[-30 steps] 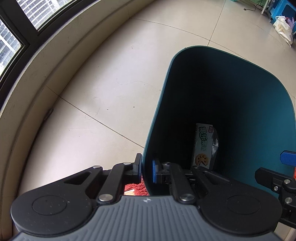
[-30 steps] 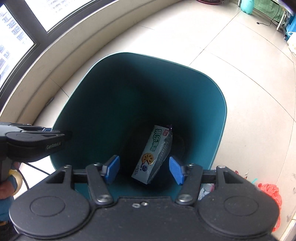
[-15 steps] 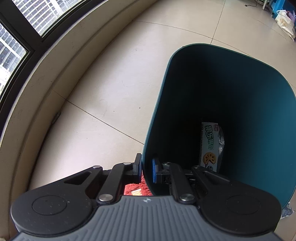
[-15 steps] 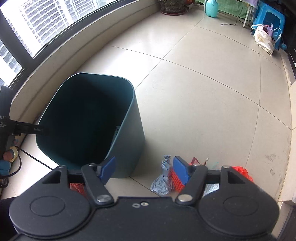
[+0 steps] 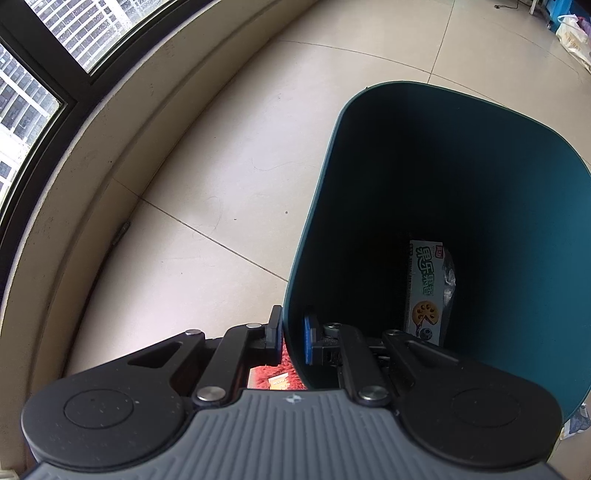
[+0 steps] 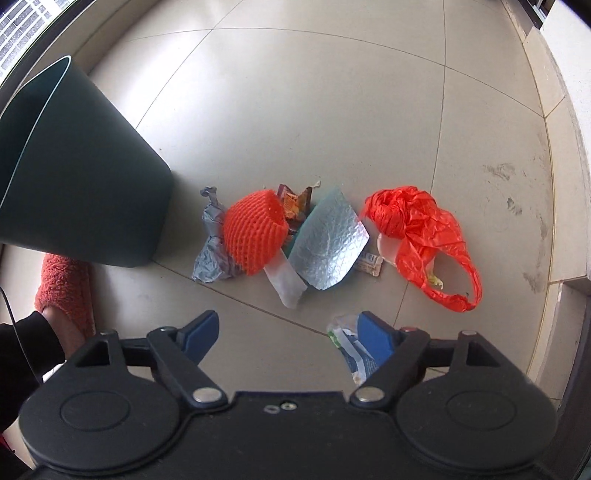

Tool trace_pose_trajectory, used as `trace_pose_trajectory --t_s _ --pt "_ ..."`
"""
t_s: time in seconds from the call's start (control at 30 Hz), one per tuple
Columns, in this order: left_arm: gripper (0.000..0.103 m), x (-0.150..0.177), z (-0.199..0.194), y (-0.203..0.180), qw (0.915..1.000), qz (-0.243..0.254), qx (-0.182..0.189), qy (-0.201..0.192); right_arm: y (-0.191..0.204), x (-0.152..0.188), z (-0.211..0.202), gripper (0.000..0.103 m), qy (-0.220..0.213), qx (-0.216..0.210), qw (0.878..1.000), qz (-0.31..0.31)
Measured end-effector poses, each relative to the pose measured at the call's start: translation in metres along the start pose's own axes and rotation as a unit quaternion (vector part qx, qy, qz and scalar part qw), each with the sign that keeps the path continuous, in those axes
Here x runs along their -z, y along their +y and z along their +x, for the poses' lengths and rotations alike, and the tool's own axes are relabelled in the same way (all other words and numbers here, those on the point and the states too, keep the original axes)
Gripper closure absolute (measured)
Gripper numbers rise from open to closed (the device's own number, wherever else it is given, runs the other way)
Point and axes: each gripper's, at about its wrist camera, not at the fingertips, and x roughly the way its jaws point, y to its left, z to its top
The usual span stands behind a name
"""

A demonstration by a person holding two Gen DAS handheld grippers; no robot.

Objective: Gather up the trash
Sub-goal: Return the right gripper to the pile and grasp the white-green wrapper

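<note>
My left gripper is shut on the near rim of the teal trash bin. A snack box lies inside the bin. My right gripper is open and empty above the floor. Ahead of it lies a trash pile: an orange foam net, a silver foil sheet, a grey crumpled wrapper, a brown snack wrapper, a white strip and a red plastic bag. A small white-green wrapper lies by the right finger. The bin also shows at the left in the right wrist view.
A curved window ledge runs along the left. The person's foot in an orange slipper stands beside the bin. A wall base and step line the right side. A white bag lies far off.
My right gripper has swung from over the bin to the right and down toward the trash pile on the floor. My left gripper has kept its hold on the bin rim.
</note>
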Motion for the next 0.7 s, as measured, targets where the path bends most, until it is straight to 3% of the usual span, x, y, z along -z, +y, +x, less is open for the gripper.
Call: trace_pose_trajectory --t_s 0.2,0.43,0.7 --pt "0.092 0.001 0.001 0.000 1.0000 -0.002 -0.001 0.000 -0.040 0.025 0.053 0.016 0.042 0.023 0.999 -0.011" --pt "0.092 -0.001 0.001 0.000 1.0000 -0.001 -0.003 0.001 -0.046 0.040 0.105 0.026 0.088 0.071 0.989 -0.096" --pt "0.092 -0.001 0.001 -0.001 1.0000 0.000 -0.005 0.001 -0.054 0.044 0.140 0.044 0.099 0.092 0.984 -0.116"
